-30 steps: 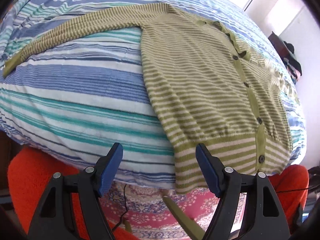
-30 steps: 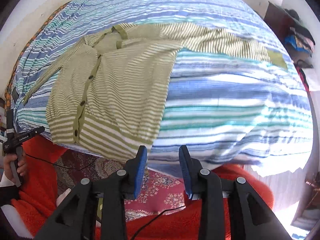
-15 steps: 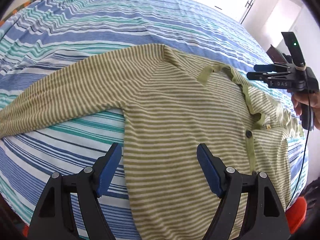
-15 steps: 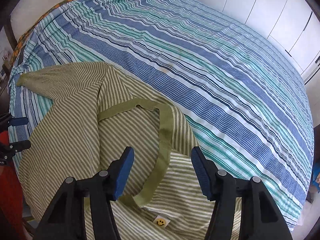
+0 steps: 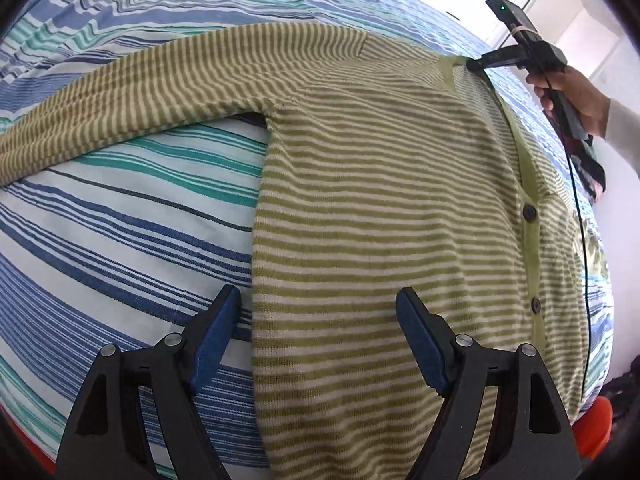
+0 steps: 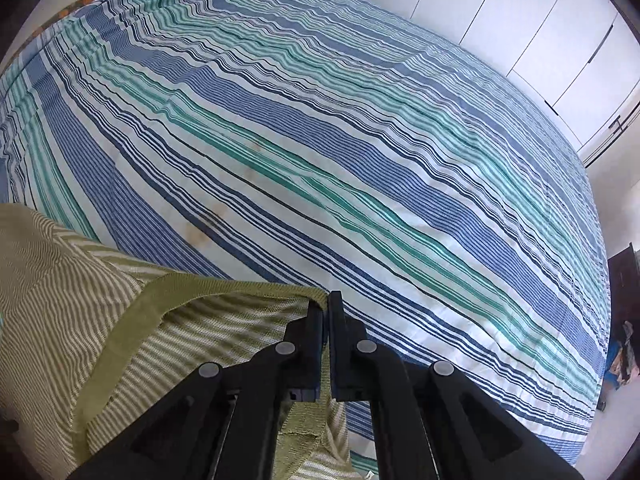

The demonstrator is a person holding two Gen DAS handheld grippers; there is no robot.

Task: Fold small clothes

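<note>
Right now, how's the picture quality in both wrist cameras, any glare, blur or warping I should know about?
Left wrist view: sharp, but the fisheye bulges the bedspread and cardigan; the bright room at top right is blown out; dark vignette in the corners. Right wrist view: evenly daylit, stripes bend toward the edges, the white wardrobe doors look washed out, and the shut right gripper close to the lens looks slightly soft.

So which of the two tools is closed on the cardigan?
The right tool: it pinches the cardigan's plain green neck band. The left tool stands open above the body.
</note>
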